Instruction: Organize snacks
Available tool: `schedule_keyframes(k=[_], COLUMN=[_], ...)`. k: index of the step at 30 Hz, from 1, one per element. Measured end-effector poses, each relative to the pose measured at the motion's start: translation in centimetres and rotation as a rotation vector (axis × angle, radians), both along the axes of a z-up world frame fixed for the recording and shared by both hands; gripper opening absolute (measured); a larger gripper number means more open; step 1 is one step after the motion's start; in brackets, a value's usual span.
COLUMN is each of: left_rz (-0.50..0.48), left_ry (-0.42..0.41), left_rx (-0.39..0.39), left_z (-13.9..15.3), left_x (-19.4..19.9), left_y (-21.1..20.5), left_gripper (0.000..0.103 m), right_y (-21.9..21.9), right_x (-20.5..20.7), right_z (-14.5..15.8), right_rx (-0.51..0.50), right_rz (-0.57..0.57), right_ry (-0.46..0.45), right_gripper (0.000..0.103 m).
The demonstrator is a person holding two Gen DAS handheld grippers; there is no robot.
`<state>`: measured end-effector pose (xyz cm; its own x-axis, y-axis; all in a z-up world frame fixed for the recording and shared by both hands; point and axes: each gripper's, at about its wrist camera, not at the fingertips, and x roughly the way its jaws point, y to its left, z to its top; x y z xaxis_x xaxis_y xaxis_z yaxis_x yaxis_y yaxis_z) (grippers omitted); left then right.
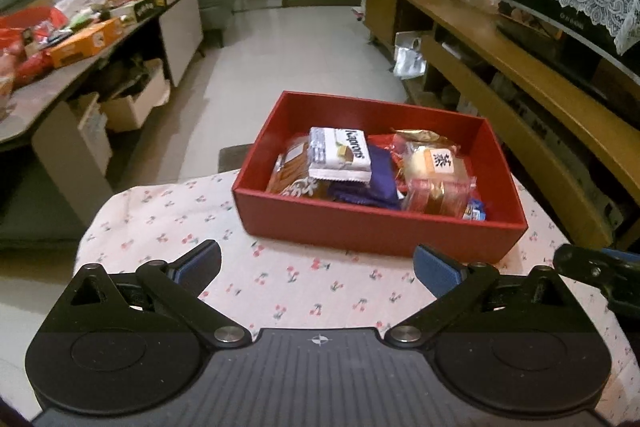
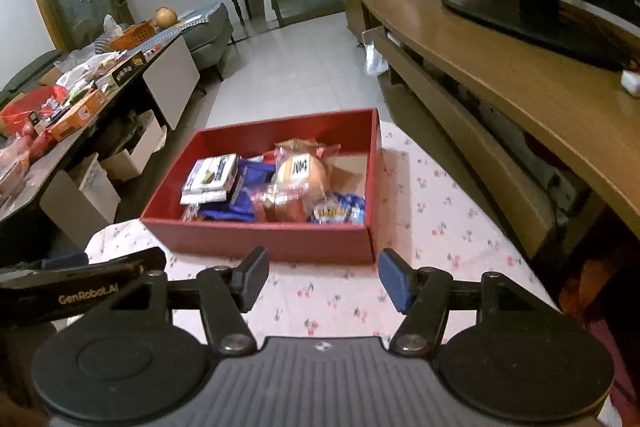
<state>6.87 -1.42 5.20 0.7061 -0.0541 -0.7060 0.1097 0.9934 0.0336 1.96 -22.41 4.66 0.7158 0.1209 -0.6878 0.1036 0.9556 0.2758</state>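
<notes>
A red open box (image 1: 376,231) stands on a small table with a cherry-print cloth (image 1: 280,279). It holds several wrapped snacks: a white wafer pack (image 1: 340,155), a purple packet (image 1: 376,183), a clear-wrapped pastry (image 1: 436,171). The box shows in the right wrist view (image 2: 260,239) too, with the white pack (image 2: 210,175) and pastry (image 2: 302,171). My left gripper (image 1: 316,267) is open and empty, just short of the box's near wall. My right gripper (image 2: 324,277) is open and empty, also just short of the box.
A cluttered low table (image 1: 80,39) with snack boxes stands at the left. A wooden TV cabinet (image 1: 520,75) runs along the right. Tiled floor (image 1: 288,43) lies beyond the box. The right gripper's side (image 1: 600,271) shows at the left view's right edge.
</notes>
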Motion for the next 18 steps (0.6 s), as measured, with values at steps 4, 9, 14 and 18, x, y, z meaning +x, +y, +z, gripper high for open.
schedule_keyframes(k=[4, 9, 14, 18], left_rz=[-0.006, -0.05, -0.052, -0.073], left_ry=[-0.028, -0.025, -0.079, -0.098], left_rx=[-0.007, -0.064, -0.032, -0.067], left_z=[0.5, 0.8, 1.3, 1.8], left_x=[-1.5, -3.4, -5.1, -6.4], left_y=[0.2, 0.5, 0.5, 1.0], left_gripper=[0.103, 0.103, 0.103, 0.103], right_y=[-0.2, 0.2, 1.0, 1.2], right_x=[-1.4, -3.0, -4.5, -5.4], right_z=[-0.3, -0.7, -0.9, -0.8], right_rx=[0.006, 0.005, -0.01, -0.017], right_rz=[-0.002, 0.003, 0.017, 0.017], right_ry=[0.007, 0.016, 0.009, -0.002], right_gripper=[0.075, 0.075, 0.075, 0.075])
